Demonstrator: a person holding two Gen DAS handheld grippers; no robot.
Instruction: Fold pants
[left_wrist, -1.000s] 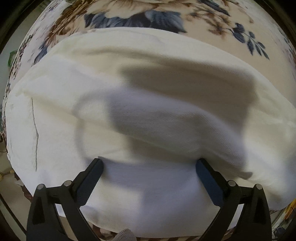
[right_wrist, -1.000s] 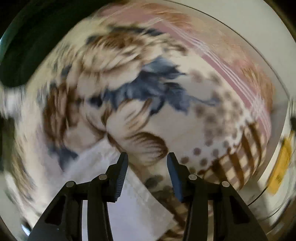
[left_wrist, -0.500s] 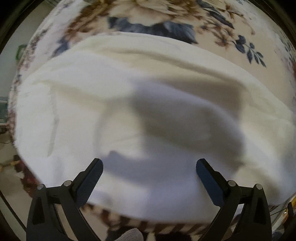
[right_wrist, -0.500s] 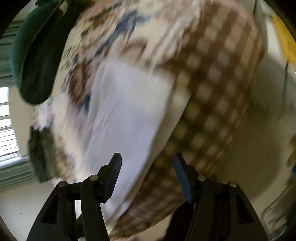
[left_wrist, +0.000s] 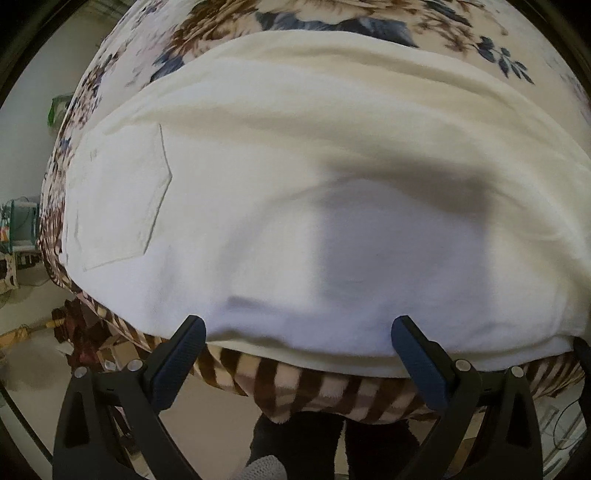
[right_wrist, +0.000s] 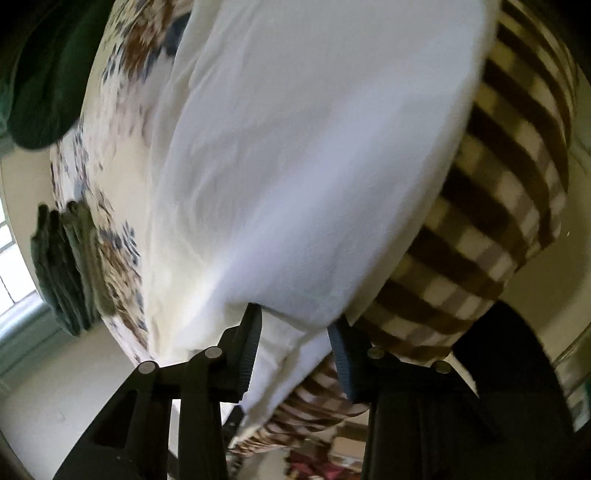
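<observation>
The white pants (left_wrist: 314, 206) lie folded across a flowered blanket, a back pocket (left_wrist: 122, 195) showing at the left. My left gripper (left_wrist: 297, 332) is open and empty, fingers wide apart at the pants' near edge above the blanket's striped border. In the right wrist view the pants (right_wrist: 314, 166) fill the middle. My right gripper (right_wrist: 295, 328) is open, its fingers either side of the pants' near corner, with cloth lying between them.
The flowered blanket (left_wrist: 332, 14) with a brown checked border (right_wrist: 498, 206) covers the surface. Dark green folded clothes (right_wrist: 62, 266) and a dark green item (right_wrist: 48, 81) lie at the left. A person's dark legs (left_wrist: 314, 443) stand below the near edge.
The left gripper has pulled back toward the near edge, bringing the pocket and striped border into view. The right gripper has swung from the blanket down to the pants' corner.
</observation>
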